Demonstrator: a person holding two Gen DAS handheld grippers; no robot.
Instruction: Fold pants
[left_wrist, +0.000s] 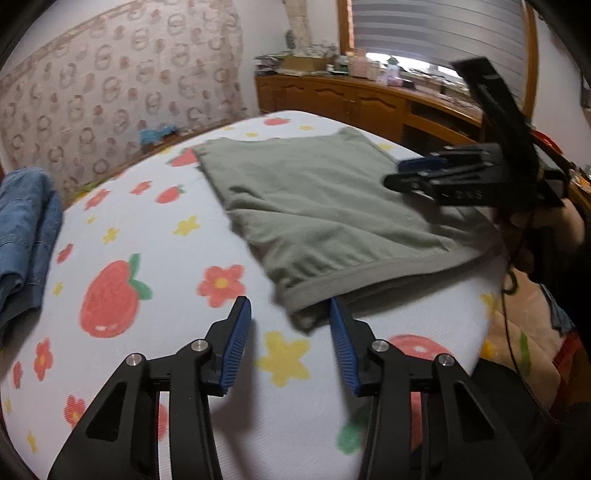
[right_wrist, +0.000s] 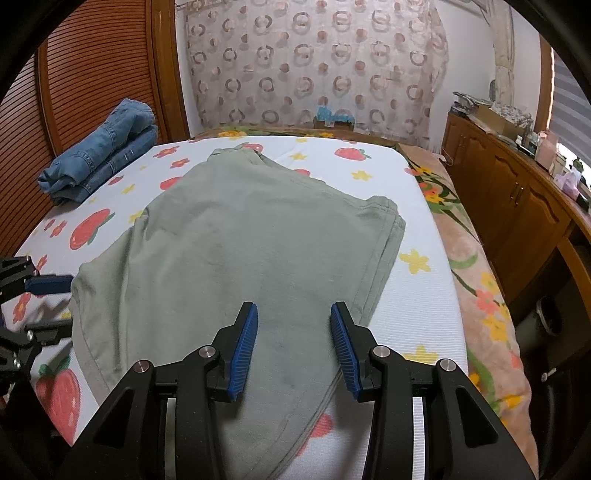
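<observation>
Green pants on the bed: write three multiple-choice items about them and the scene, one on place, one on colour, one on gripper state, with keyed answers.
1. Where do the jeans lie in the right wrist view?
A. on top of the pants
B. far left corner of the bed
C. on the cabinet

2. What colour are the gripper pads?
A. blue
B. red
C. yellow

3. What is the right gripper doing?
A. shut on the pants
B. shut on the jeans
C. open above the pants

Answers:
1 B: the jeans sit folded at the far left of the bed, apart from the pants.
2 A: the pads are blue on both the right gripper and the left gripper.
3 C: its jaws stand apart with the green cloth showing between them, nothing clamped.
</observation>
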